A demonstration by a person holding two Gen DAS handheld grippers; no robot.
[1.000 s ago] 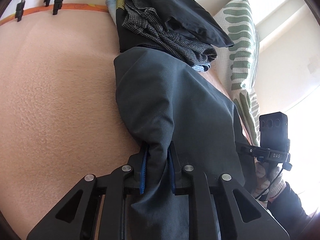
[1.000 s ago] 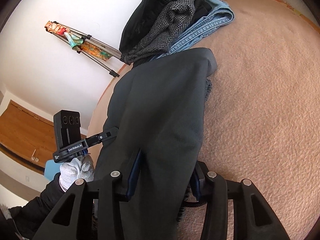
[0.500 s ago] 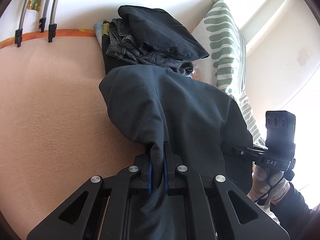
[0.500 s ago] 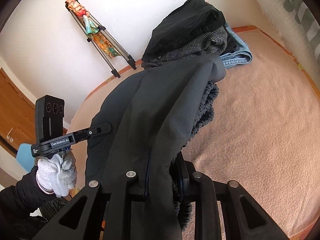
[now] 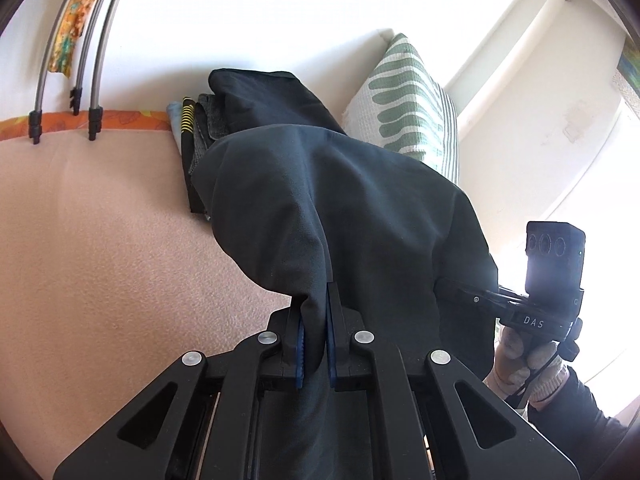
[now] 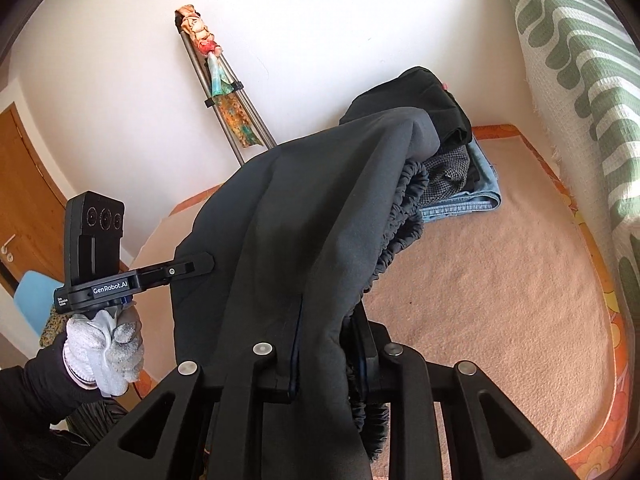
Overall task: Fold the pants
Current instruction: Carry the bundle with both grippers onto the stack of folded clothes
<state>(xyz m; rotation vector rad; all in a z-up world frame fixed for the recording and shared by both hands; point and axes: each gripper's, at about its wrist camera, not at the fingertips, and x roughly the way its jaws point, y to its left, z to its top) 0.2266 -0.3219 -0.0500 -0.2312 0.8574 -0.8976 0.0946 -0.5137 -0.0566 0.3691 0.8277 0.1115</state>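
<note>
Two grippers clamp the dark pants [image 5: 360, 208].
Left gripper [image 5: 314, 340] and right gripper [image 6: 326, 356] pinch fabric; long axis runs away toward the clothes pile [image 6: 444, 120].

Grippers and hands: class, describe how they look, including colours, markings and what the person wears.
Both grippers, left and right, are black angular frames with silver bolts and blue-padded fingers. Each carries a black three-lens camera block; one reads "GenRobot.AI", the other "DAS". The hands wear grey-white knit gloves and dark sleeves.
</note>
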